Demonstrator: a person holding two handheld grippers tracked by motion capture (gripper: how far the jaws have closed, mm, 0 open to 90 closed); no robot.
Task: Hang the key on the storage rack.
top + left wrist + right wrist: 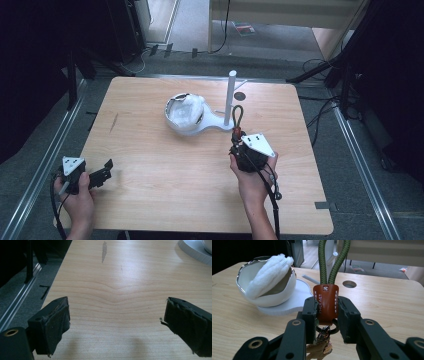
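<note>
R gripper (325,312) clamped on brown leather key fob w/ green rope loop (326,302) | step: carrying to white upright post (231,97) | next: hook loop over top | L gripper (117,325) open, idle

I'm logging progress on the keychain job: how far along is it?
Done: the right gripper has clamped the keychain's leather tab, its green cord loop standing up. In hand: holding it near the white post. Left: the loop isn't on the post yet. The left gripper waits open.

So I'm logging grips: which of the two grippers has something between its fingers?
The right gripper, clamped on the keychain's orange leather tab; the left gripper is open over bare table.
</note>
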